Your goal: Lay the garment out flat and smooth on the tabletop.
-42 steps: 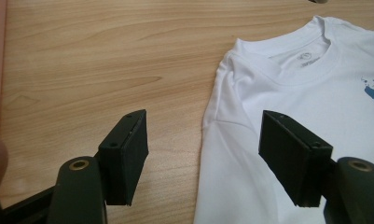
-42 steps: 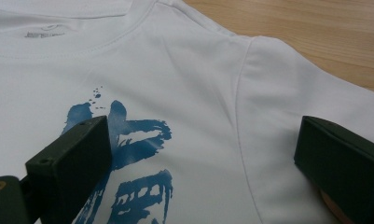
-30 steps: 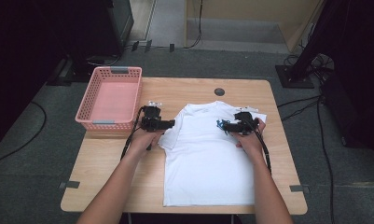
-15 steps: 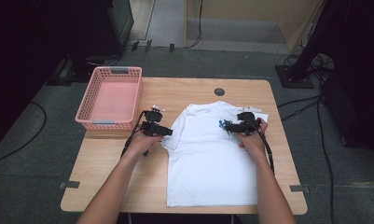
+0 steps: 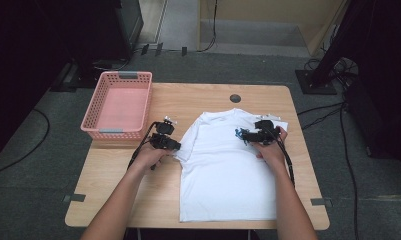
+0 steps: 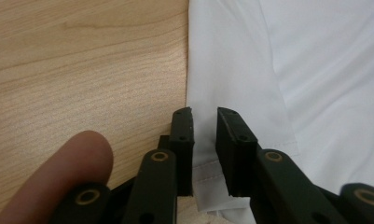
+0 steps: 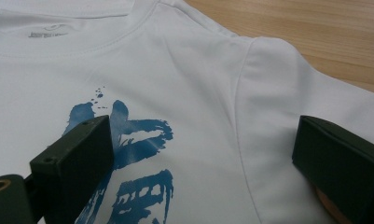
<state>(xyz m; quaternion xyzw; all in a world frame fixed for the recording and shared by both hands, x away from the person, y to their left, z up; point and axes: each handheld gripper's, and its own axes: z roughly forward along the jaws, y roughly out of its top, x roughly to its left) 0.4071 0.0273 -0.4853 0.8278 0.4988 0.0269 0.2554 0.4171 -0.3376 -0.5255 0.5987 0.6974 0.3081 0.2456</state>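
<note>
Lying flat on the wooden table (image 5: 213, 97), collar toward the far edge and hem toward the person, a white T-shirt (image 5: 223, 170) is shown with its long axis running from the near edge to the far edge. The left gripper (image 6: 204, 122) is set at the shirt's left sleeve (image 6: 231, 70); its jaws have just been closing and are seen nearly together, with the sleeve's hemmed edge between them. A narrow gap remains, so whether the pads already press the cloth cannot be told with certainty. The sleeve extends straight ahead of these jaws, bare wood to one side and the shirt's body to the other. In the high view this gripper (image 5: 164, 140) is placed at the garment's left margin, just beside the pink basket (image 5: 119, 106), which stands apart from the shirt. The right gripper (image 5: 260, 134) is held over the right chest, its jaws spread wide and holding nothing; the blue print (image 7: 128, 154) lies between and beneath them, the right shoulder seam ahead. A fold of the left sleeve inward across the long axis is judged to be the coming move, the left hand being the nearer.
</note>
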